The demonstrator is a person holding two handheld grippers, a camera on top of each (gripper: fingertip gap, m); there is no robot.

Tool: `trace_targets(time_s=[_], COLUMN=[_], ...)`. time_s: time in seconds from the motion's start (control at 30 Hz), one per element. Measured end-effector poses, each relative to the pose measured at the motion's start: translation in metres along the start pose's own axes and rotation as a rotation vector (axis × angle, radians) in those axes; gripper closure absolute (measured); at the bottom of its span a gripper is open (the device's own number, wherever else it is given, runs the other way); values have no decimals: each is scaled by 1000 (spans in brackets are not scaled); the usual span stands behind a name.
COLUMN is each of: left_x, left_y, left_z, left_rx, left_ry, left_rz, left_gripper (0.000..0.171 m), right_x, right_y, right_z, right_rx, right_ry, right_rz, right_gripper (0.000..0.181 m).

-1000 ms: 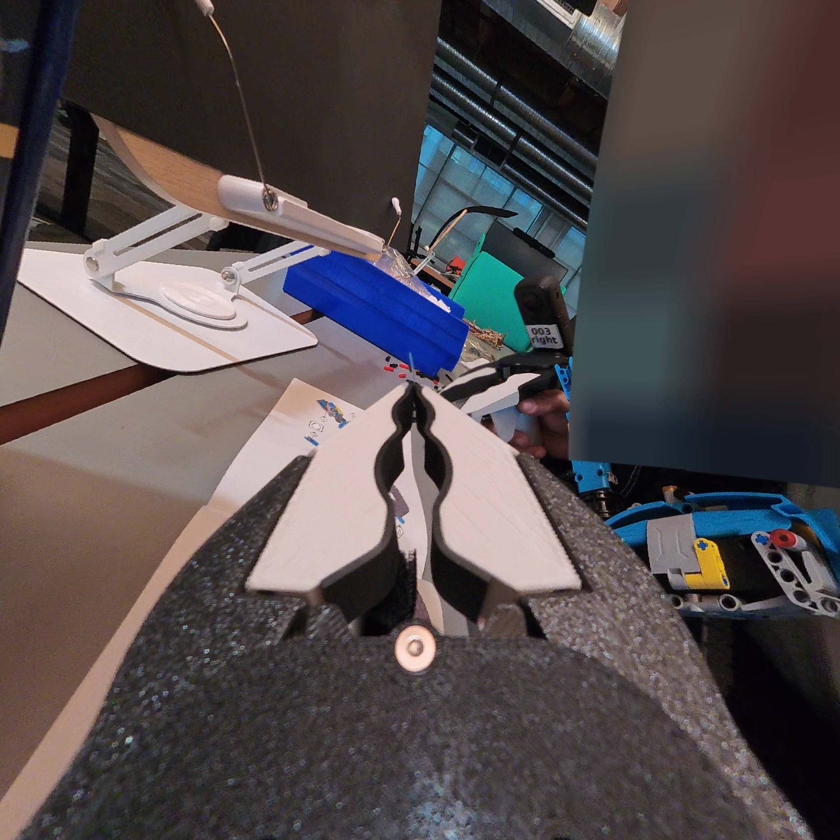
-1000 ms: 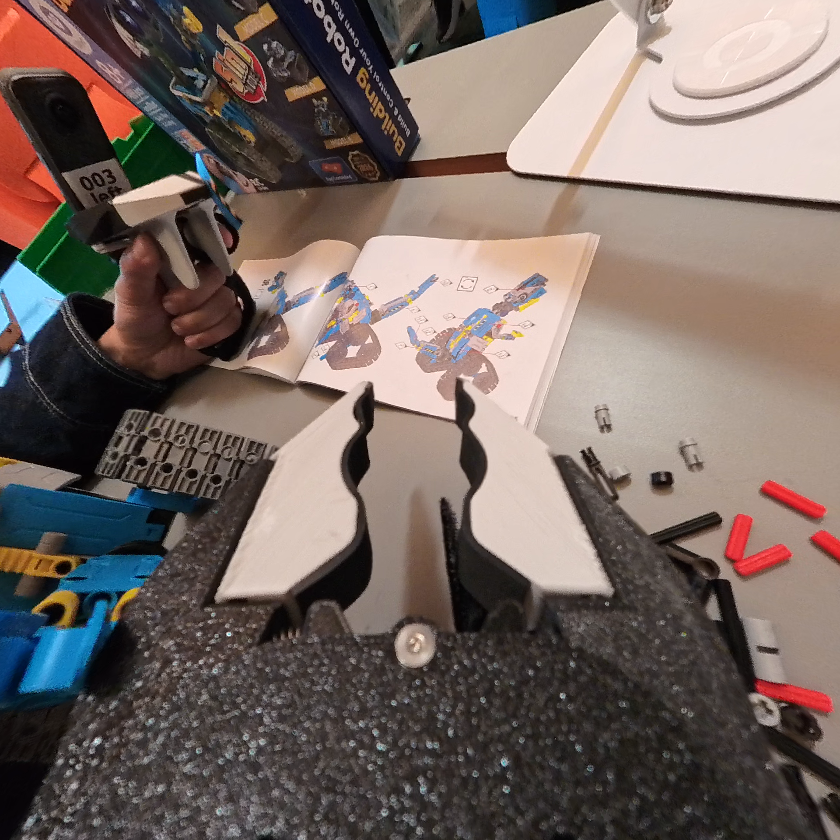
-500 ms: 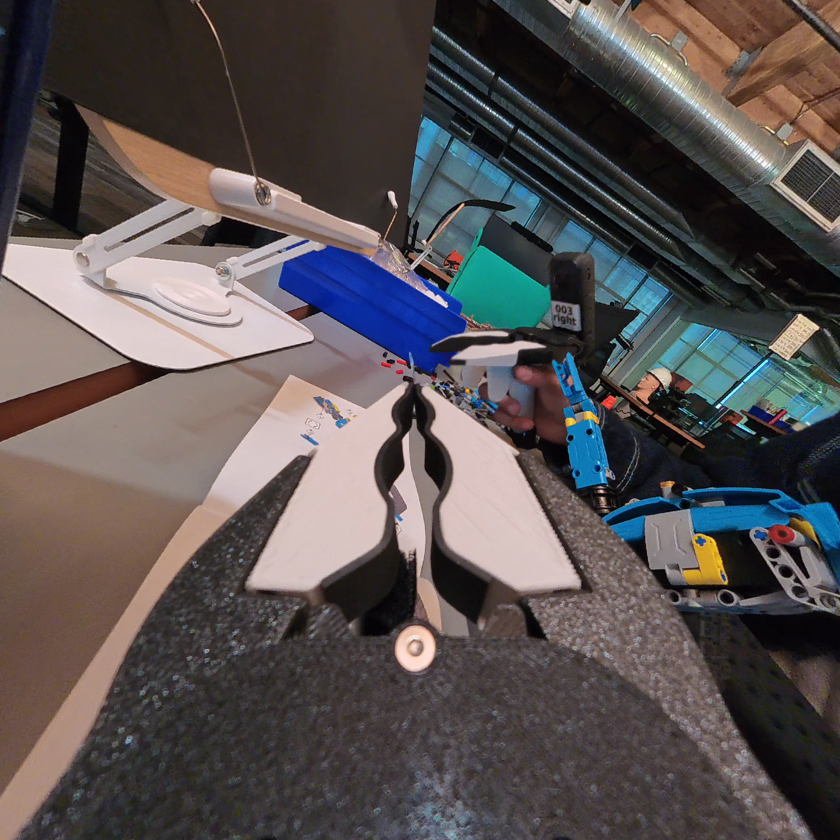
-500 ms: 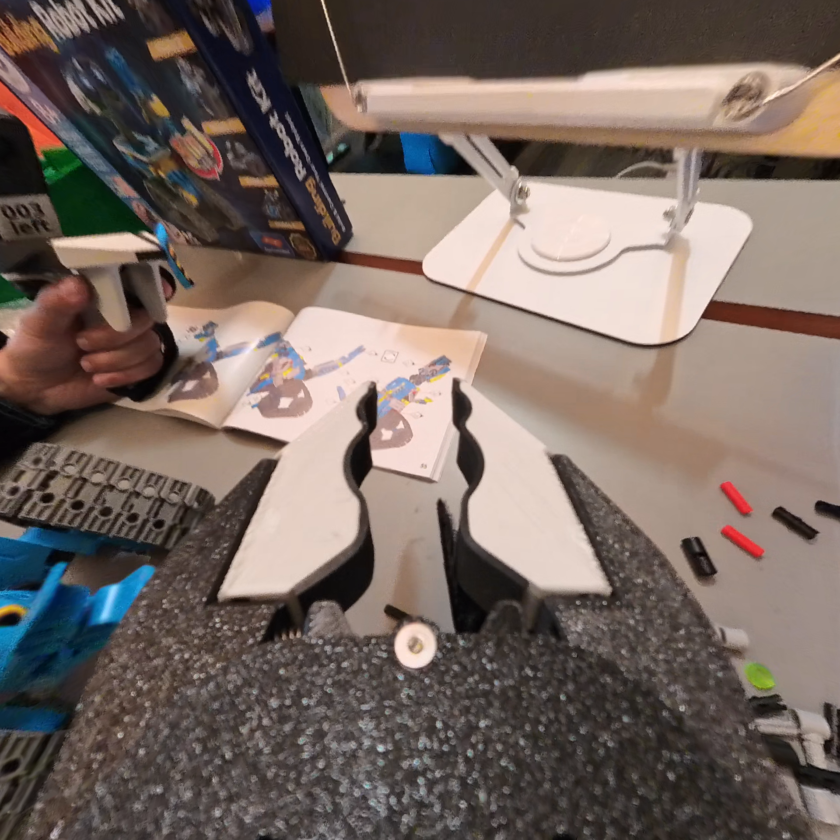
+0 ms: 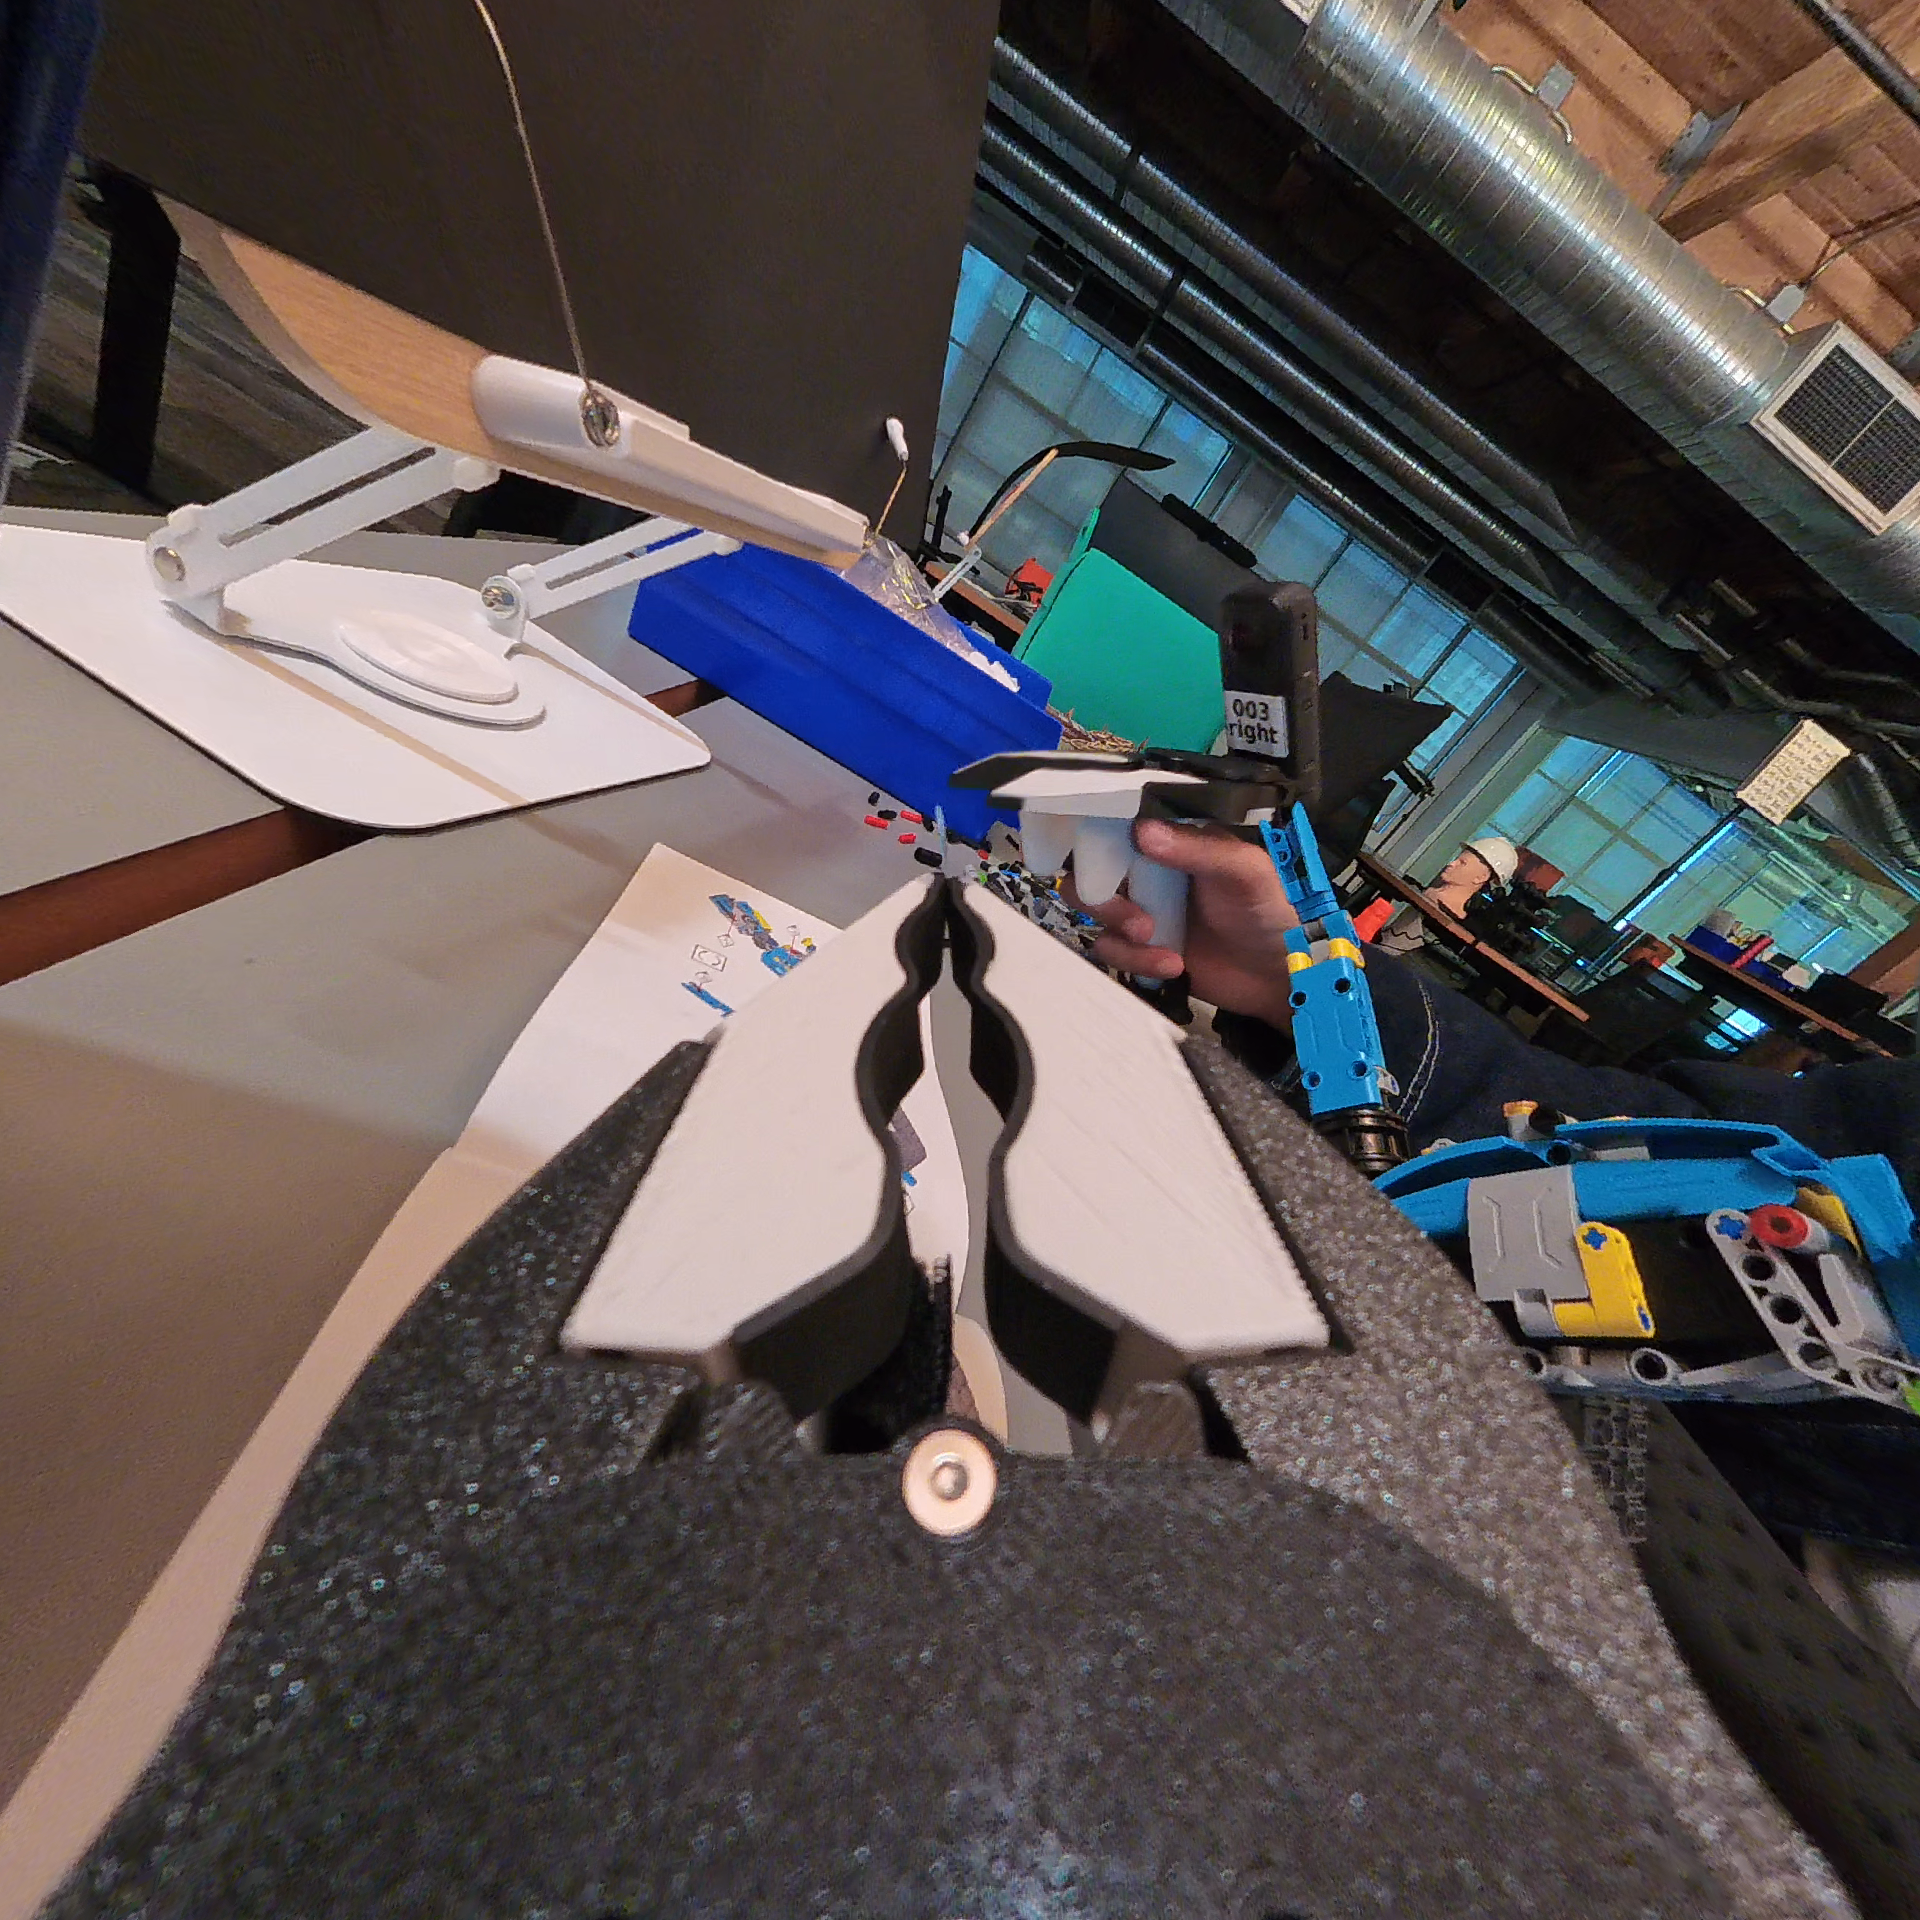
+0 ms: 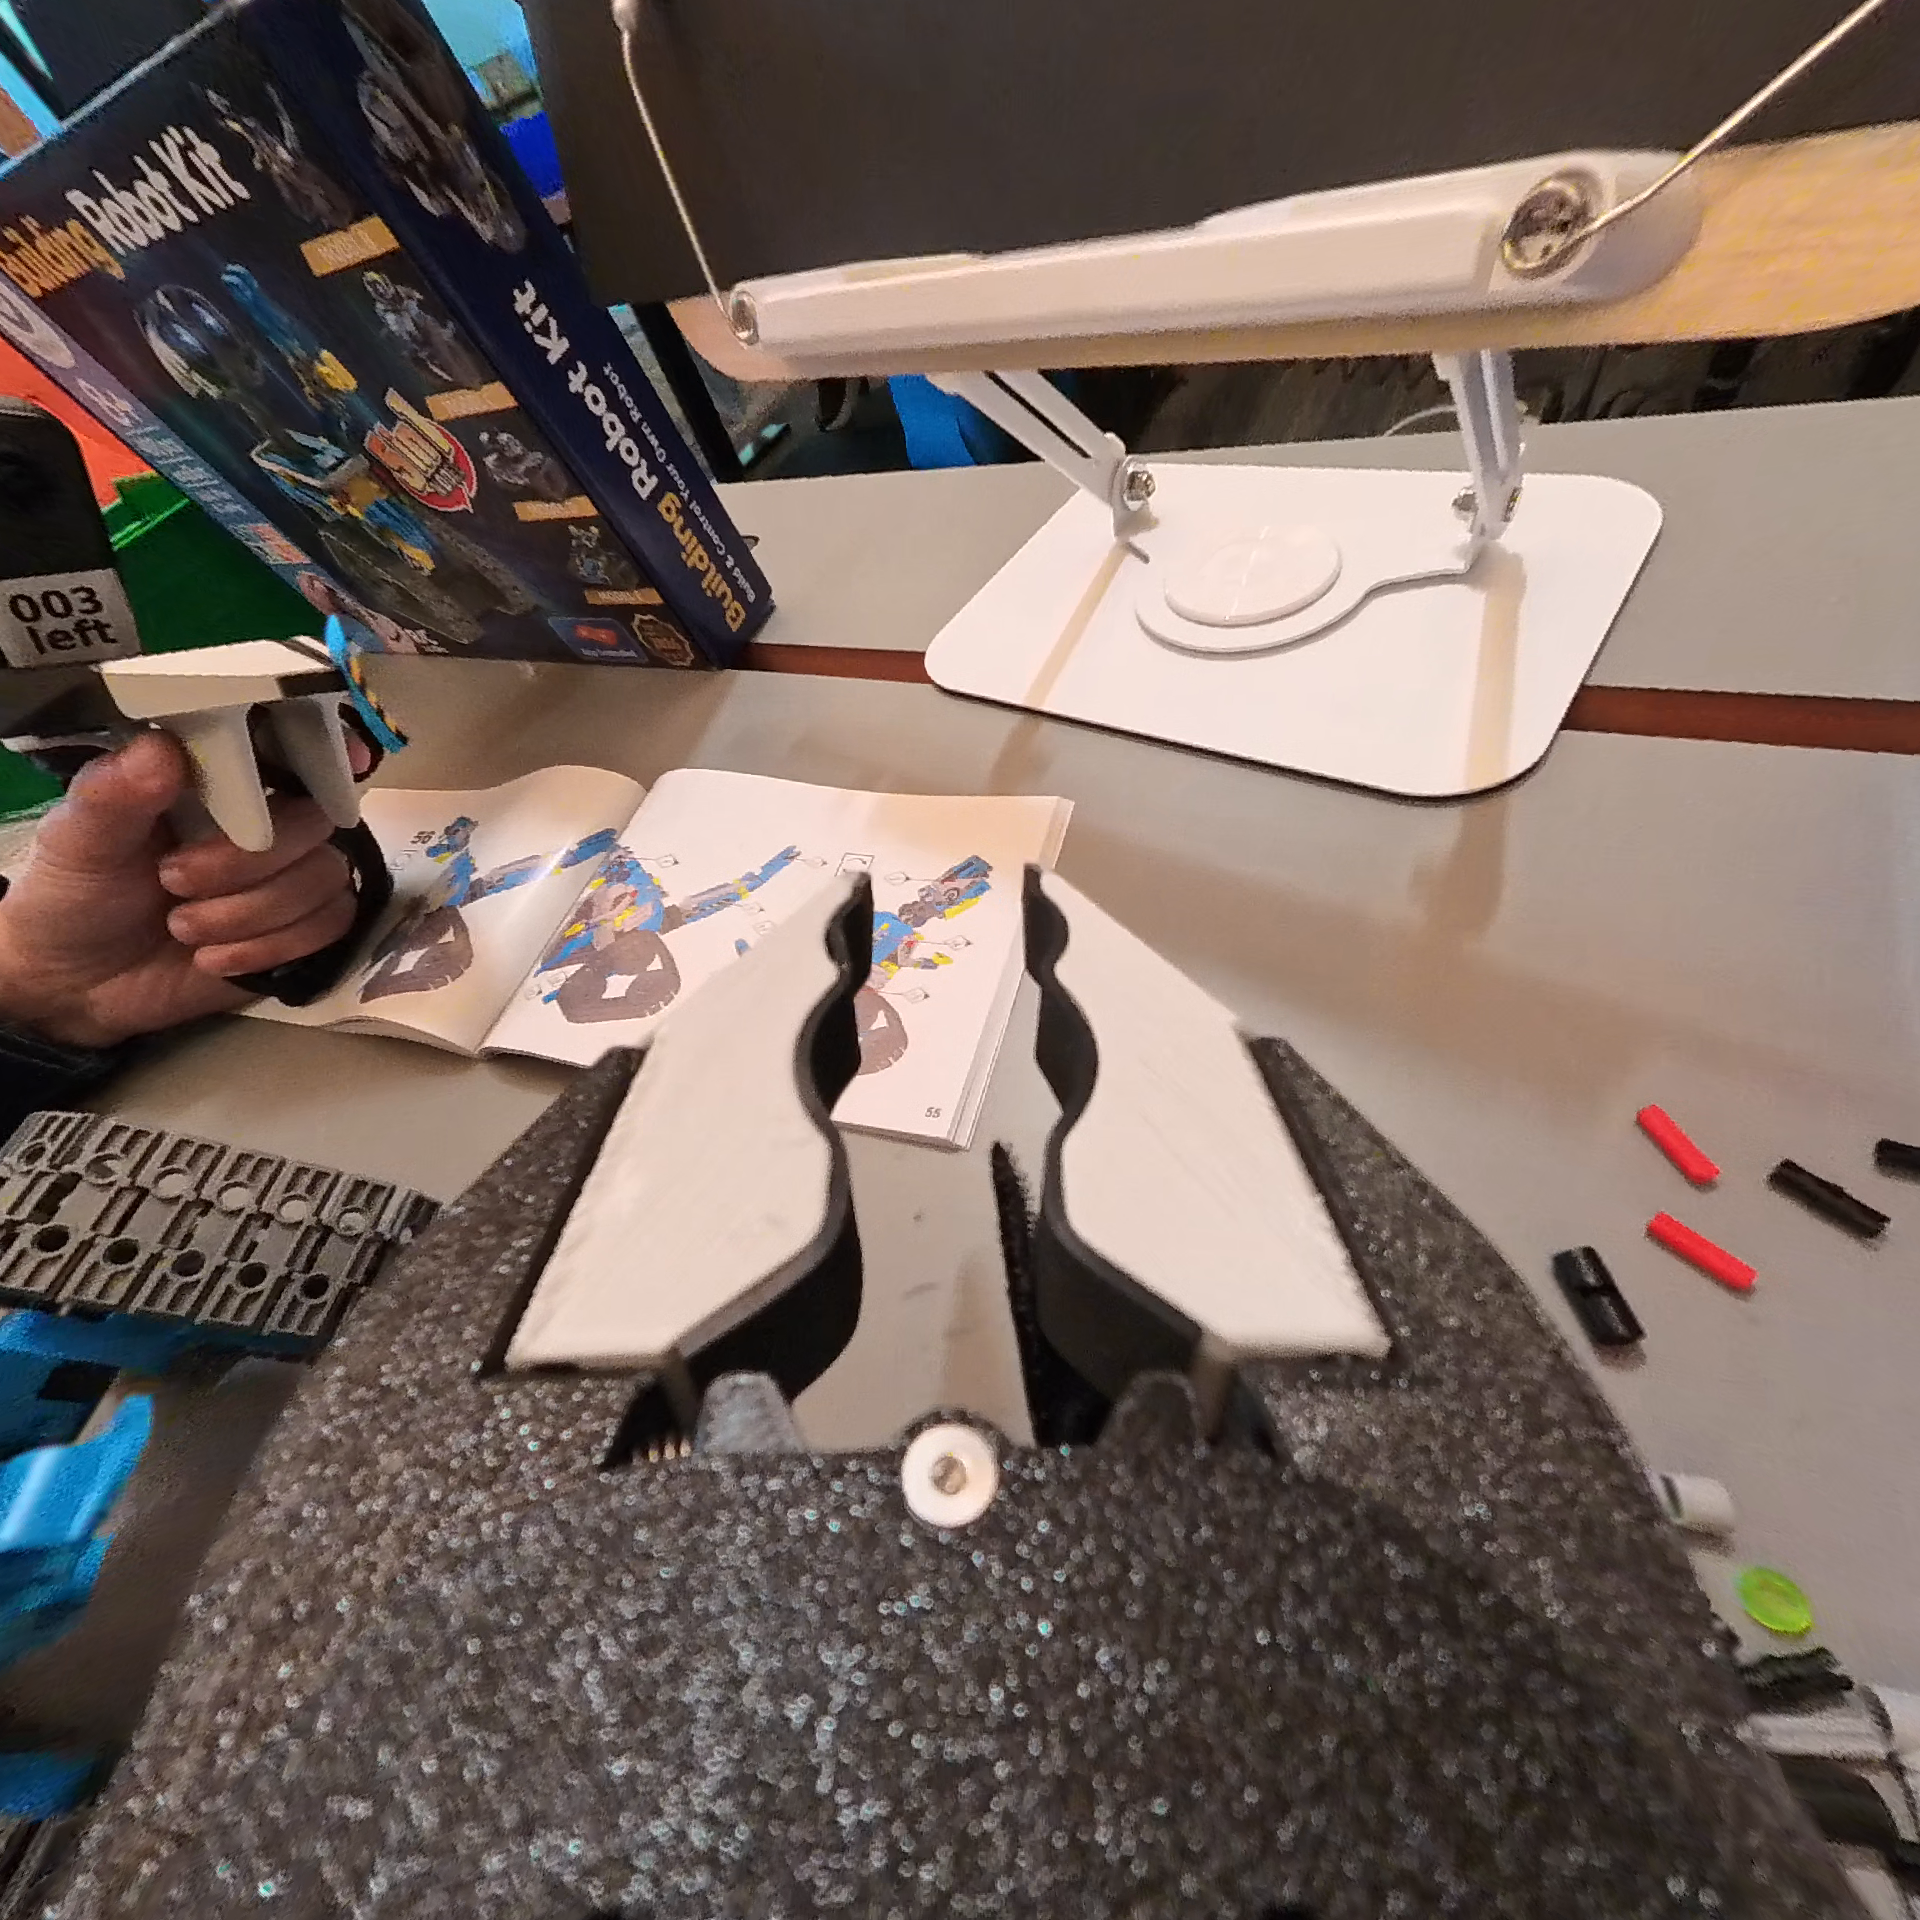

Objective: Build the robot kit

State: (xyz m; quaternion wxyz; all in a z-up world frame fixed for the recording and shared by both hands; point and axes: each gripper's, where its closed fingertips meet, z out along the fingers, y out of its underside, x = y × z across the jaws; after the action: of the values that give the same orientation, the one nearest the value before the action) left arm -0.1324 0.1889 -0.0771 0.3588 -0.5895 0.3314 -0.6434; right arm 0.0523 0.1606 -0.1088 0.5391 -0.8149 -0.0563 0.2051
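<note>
My left gripper is shut; a thin blue piece sticks out of its tips, seen edge-on in its own view. It hovers over the open instruction booklet. My right gripper is open and empty, held above the table at the booklet's right page. A hand holds each gripper; the right one also shows in the left wrist view. A blue, grey and yellow brick model lies to the right, with a blue arm standing up from it.
A white tilting stand stands at the back, with a dark kit box to its left. A grey holed plate lies at the left. Red pins, black pins and a green disc lie at the right. A blue bin lies beyond. There is about 20 cm between the tips of the two grippers. The green disc lies some 15 cm from my right tips, 35 cm from my left tips.
My right gripper has lifted and tilted up, so the stand and box have come into its view and the loose pins have slid away. It stays open. My left gripper has hardly moved.
</note>
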Motion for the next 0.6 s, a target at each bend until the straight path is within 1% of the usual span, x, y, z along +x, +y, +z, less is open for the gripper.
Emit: trace_targets(time_s=[0.27,0.6], left_x=[1,2], left_y=[1,2], left_z=[1,2], left_rx=[-8,-16], left_ry=[5,5], left_rz=[4,7], left_gripper=[171,171], right_x=[-2,-8], right_y=[-2,0], right_z=[0,1], right_rx=[-7,-19], right_ry=[11,-3], right_rz=[-50,-63], right_gripper=[153,153])
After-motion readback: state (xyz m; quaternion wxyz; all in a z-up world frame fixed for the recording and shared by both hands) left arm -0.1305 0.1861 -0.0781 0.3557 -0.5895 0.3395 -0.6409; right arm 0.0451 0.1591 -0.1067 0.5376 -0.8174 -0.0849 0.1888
